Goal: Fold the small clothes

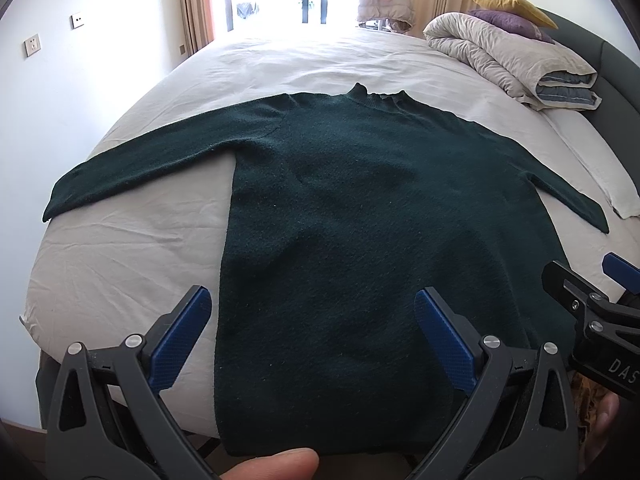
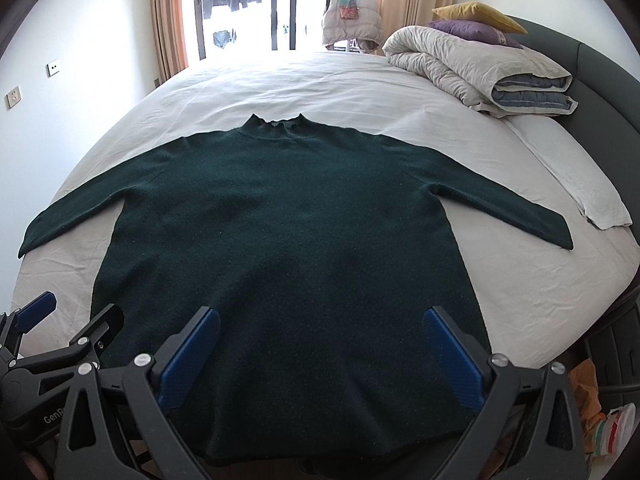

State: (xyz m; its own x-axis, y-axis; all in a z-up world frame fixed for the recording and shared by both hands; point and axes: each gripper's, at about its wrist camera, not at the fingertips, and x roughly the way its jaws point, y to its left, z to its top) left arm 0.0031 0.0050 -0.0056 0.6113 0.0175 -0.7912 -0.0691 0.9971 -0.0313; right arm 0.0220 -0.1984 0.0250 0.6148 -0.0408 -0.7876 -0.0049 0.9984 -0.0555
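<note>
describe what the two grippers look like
Both are matte black plastic with cut-out triangular frames and silver round bolts. Each has two fingers faced with textured blue pads. The left gripper shows white "GenR" lettering in the right view; the right gripper shows "DAS" in the left view.

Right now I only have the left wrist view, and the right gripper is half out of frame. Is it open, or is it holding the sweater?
Observer: The right gripper is open over the lower part of the sweater, with nothing between its fingers.
Operator: What lies beside the sweater's right edge, behind that gripper?
Observer: Only bare, wrinkled sheet, out to the edge of the bed.
Operator: And anything past that edge?
Observer: A striped bag sits low down beside the bed.
</note>
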